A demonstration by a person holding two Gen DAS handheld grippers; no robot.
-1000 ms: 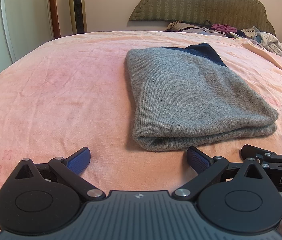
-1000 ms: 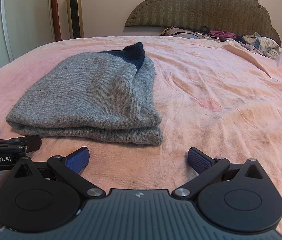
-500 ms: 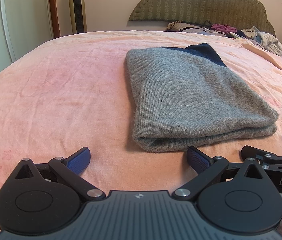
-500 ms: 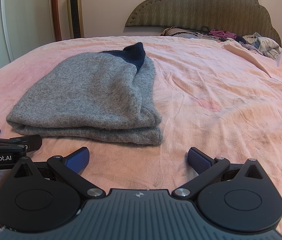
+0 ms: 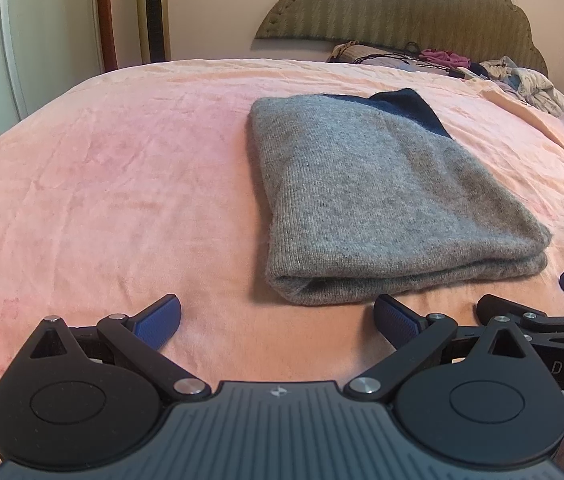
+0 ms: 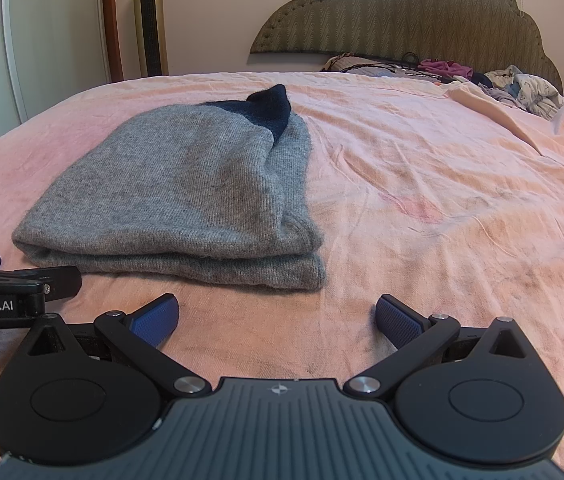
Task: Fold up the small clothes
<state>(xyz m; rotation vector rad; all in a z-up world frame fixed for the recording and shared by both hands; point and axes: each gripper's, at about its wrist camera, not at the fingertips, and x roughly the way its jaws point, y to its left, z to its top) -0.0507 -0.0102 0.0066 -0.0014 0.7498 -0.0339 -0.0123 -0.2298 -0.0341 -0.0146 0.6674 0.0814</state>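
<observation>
My left gripper (image 5: pixel 278 314) hangs low over the near edge of the bed (image 5: pixel 102 200), its blue-padded fingers (image 5: pixel 160 320) spread wide with only pink sheet between them. Just beyond my left gripper's right finger lies the grey sweater (image 5: pixel 366 200), folded into a thick rectangle on the bed's middle, apart from both grippers. Its rounded fold faces the near edge, and a dark navy cuff (image 5: pixel 410 110) pokes out at the far end, toward the headboard (image 5: pixel 402 4). In the right wrist view the same sweater (image 6: pixel 186 192) sits ahead and to the left, its layered edges stacked at the near right corner of the bundle. My right gripper (image 6: pixel 278 314) hovers beside the left one, near the same edge of the bed, its fingers (image 6: pixel 396 320) likewise splayed apart and holding nothing. At the far right corner of the bed, against the headboard, lies a loose pile of other clothes (image 6: pixel 522 84). A tall gold tower fan (image 6: pixel 150 20) stands by the wall past the far left corner.
</observation>
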